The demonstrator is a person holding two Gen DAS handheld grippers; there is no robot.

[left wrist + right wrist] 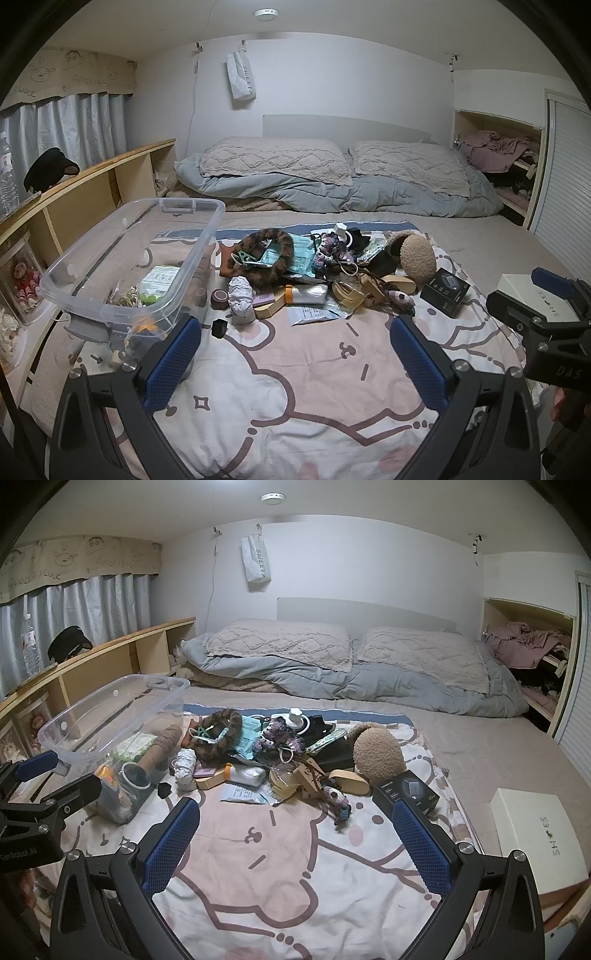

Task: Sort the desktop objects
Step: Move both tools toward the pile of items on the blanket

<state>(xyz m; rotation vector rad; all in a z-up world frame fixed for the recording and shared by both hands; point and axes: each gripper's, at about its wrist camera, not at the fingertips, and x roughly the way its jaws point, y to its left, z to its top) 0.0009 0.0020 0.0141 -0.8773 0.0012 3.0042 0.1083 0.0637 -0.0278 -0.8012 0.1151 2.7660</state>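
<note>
A heap of small objects (317,273) lies on a pink cartoon-print cloth (295,387) spread on a bed: a brown furry ring (262,258), a tan fuzzy ball (417,254), a black box (445,291), a white wrapped roll (240,299). The same heap (280,757) appears in the right wrist view. A clear plastic bin (129,266) holding a few items stands left of the heap. My left gripper (295,365) is open, empty, short of the pile. My right gripper (295,845) is open and empty too, over the cloth.
A white shoe box (535,842) sits at the right edge of the bed. Pillows (277,162) and a grey duvet (332,195) lie at the far end. A wooden shelf (92,184) runs along the left, a cubby with clothes (498,155) at far right.
</note>
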